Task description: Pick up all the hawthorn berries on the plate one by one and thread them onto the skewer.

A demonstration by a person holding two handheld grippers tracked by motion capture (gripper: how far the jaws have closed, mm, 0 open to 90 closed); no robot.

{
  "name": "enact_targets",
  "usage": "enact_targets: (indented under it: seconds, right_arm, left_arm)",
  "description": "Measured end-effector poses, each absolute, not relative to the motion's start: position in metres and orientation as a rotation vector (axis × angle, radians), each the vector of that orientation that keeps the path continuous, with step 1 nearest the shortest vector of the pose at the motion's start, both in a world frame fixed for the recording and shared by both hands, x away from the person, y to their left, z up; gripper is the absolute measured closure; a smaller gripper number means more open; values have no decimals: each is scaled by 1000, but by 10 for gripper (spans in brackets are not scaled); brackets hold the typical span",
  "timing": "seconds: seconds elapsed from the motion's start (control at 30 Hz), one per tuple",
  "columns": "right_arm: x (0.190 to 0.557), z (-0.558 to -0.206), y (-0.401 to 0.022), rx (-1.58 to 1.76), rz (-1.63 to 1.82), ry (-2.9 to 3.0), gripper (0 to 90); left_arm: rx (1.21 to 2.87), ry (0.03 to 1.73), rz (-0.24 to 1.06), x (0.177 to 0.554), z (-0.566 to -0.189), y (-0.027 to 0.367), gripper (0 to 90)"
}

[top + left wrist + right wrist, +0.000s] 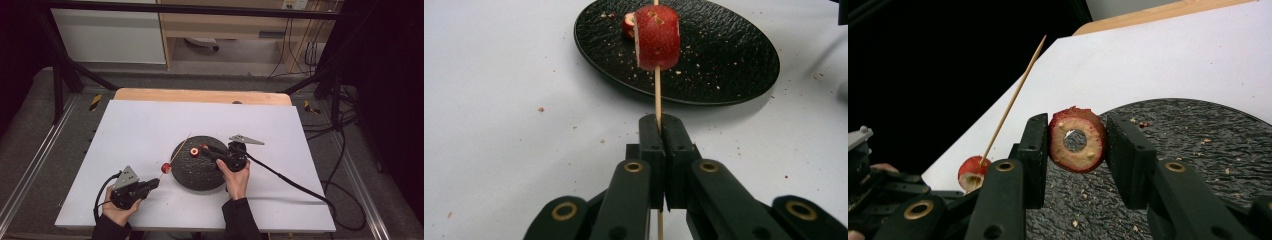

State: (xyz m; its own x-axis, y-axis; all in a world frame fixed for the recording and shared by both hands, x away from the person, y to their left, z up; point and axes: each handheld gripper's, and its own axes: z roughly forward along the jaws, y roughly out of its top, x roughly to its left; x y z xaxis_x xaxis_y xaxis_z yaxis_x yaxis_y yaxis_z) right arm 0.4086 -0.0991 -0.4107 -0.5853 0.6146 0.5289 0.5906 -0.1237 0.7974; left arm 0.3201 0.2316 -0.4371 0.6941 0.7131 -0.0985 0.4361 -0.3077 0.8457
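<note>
Two fruit pieces are in play: one red slice [656, 37] sits threaded on a wooden skewer [657, 97] that the left gripper [150, 185] pinches in tightly closed jaws, near the black plate's [200, 175] left rim. Over the plate, the right gripper [1075, 145] clamps a cored ring slice [1077, 139]. Crumbs dot the white desk [140, 130].

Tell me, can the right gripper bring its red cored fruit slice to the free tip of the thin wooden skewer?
Probably yes. The right gripper holds the fruit slice, and the skewer tip points up over the black plate with nothing between them.
</note>
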Motion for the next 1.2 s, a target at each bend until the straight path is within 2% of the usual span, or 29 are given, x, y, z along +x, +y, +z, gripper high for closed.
enact_targets:
  seconds: [0.63, 1.2]
  right_arm:
    - [405, -420, -91, 1493, 1999, 1823, 630]
    - [409, -404, -108, 1497, 2071, 1681, 631]
  left_arm:
    - [1947, 881, 359, 316, -438, 225, 883]
    - [1951, 878, 355, 314, -440, 219, 883]
